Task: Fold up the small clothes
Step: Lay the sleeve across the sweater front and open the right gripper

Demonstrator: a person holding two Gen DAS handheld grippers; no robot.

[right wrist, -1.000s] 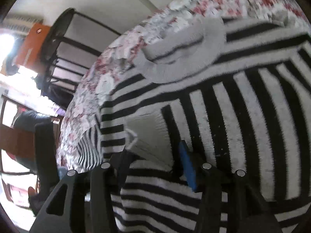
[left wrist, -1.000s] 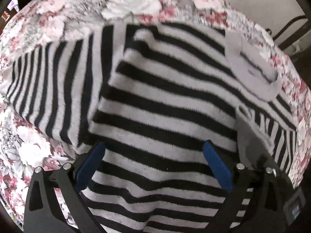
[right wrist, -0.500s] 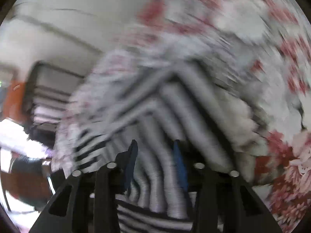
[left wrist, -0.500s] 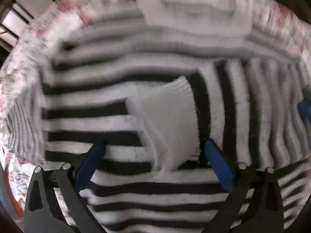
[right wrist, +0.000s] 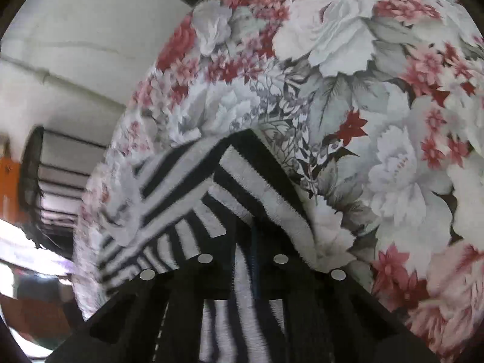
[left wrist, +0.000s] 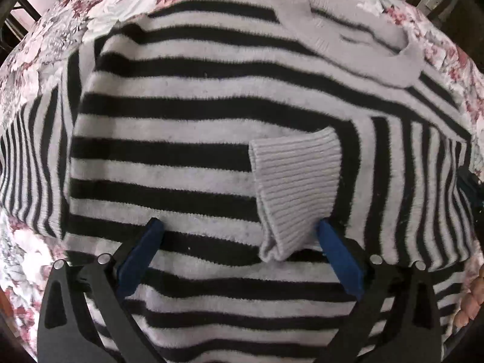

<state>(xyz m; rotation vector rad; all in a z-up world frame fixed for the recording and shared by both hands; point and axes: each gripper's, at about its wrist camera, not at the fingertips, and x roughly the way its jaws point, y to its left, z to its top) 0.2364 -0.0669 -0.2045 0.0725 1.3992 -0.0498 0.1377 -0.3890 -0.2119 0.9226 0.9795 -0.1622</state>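
A black-and-white striped sweater lies flat on a floral cloth. One sleeve is folded across its body, and the grey ribbed cuff ends just inside my left gripper's right pad. My left gripper points down over the sweater's lower body, open, its blue pads wide apart and gripping nothing. In the right wrist view the sweater's side edge rises in a peaked fold into my right gripper. Those jaws are closing, nearly together, and pinch a strip of striped knit.
The sweater's grey neckband lies at the far right. Bare floral cloth spreads beyond the sweater's edge. Dark metal chair frames and a pale wall stand past the table's rim. A hand shows at the right edge.
My right gripper has left the cuff, swung to the sweater's side edge and narrowed its jaws onto the knit. My left gripper rolled and shifted, bringing the folded cuff beside its right pad.
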